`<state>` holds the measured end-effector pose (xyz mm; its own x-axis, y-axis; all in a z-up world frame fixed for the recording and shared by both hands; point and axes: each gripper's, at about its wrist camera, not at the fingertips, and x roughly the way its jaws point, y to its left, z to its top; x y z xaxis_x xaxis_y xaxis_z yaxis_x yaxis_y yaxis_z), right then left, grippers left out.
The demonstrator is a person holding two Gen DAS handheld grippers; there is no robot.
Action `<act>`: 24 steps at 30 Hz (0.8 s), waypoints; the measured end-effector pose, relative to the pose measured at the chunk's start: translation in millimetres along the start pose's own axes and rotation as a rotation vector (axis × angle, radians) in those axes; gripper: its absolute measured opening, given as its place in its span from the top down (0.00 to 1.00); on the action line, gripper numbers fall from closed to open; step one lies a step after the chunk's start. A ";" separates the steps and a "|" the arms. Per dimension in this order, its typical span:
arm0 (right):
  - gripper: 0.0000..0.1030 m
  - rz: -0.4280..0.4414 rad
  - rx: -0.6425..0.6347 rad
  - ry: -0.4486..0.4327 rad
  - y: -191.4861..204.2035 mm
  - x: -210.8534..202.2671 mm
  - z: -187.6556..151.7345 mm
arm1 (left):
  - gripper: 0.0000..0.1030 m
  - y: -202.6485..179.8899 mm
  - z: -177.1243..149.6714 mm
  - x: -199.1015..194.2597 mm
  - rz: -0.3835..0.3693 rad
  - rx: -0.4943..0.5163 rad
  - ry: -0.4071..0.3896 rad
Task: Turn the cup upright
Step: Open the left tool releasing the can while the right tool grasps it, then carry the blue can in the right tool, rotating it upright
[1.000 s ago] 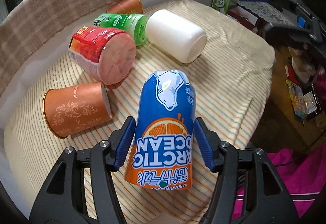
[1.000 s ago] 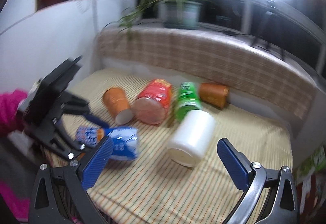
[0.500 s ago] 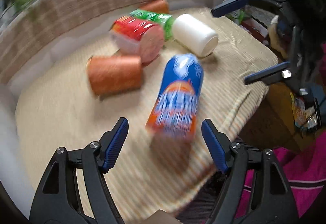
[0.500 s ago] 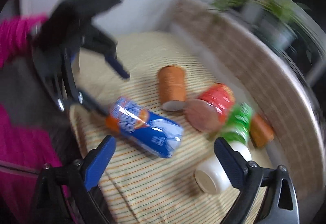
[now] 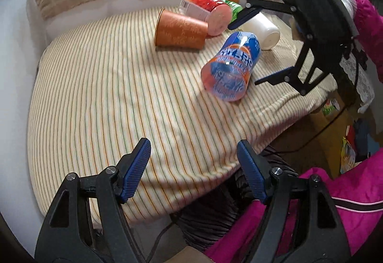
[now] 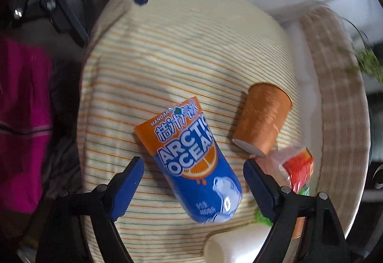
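The blue-and-orange printed plastic cup (image 6: pixel 191 162) lies sideways on the striped cloth (image 5: pixel 115 86). My right gripper (image 6: pixel 194 181) straddles it, released; left gripper (image 5: pixel 194 167) released, well apart. Judged light, slick, crushable: grasp mid-body.

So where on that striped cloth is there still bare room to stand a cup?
The near-left stretch of the striped cloth is bare, bordered by the copper cup, the blue Arctic Ocean cup and the left tongs. The far-right corner is crowded: red cup, white cup and right tongs.
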<state>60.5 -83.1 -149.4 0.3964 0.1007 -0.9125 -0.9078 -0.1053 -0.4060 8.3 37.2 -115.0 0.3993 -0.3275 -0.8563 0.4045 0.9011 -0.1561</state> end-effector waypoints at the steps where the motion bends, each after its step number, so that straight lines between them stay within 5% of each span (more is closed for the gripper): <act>1: 0.17 -0.003 -0.029 0.015 2.7 3.3 2.0 | 0.26 -0.2 -1.5 -0.8 -0.005 -0.009 -0.005; 11: 0.32 -0.042 -0.108 0.105 6.9 31.2 10.7 | 0.26 1.1 -5.7 2.8 0.016 -0.015 0.002; 24: 0.35 0.032 0.476 -0.123 -37.9 -4.0 -29.1 | 0.26 -11.0 17.6 18.4 0.040 0.001 -0.020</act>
<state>97.4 -108.3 -131.9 0.3743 0.2236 -0.9000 -0.8925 0.3502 -0.2842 25.7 16.2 -120.3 0.4316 -0.2973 -0.8517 0.3885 0.9133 -0.1220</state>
